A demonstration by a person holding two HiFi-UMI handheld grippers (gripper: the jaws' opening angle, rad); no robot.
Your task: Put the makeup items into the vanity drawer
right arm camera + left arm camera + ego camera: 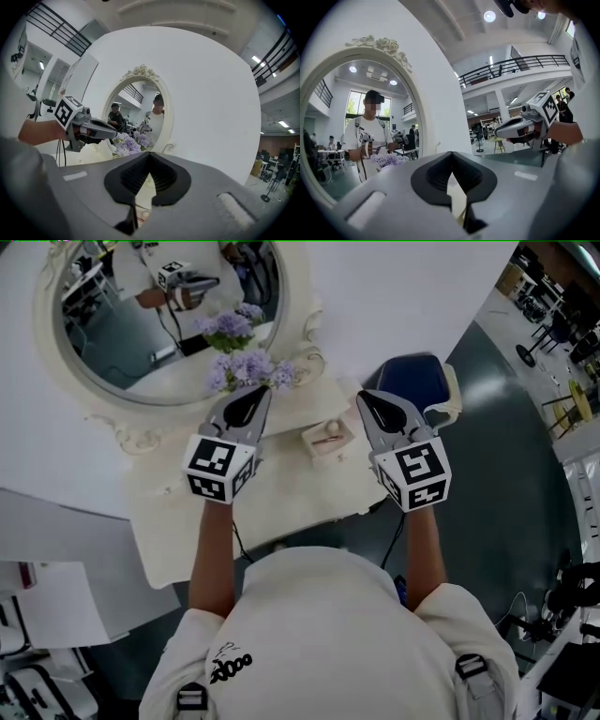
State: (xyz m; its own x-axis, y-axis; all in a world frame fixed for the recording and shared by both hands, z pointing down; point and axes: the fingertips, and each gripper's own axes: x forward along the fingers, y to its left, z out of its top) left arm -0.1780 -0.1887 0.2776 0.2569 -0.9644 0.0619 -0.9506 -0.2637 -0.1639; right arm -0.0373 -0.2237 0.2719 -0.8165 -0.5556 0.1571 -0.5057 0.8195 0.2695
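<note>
The left gripper [247, 407] and the right gripper [379, 412] are both held about level above the vanity table [178, 540], noses toward 12 o'clock in the head view; each gripper's own view shows its pads met at the tip with nothing between them, so both are closed and empty; the only likely makeup item I can make out is a small cream box [328, 439] with a pale round thing on top, on the tabletop between the two grippers; it lies at about 4 o'clock from the left tips and 8 o'clock from the right, below both; its long side seems to run from 8 to 2 o'clock; the right gripper looks nearer; no drawer is visible.
</note>
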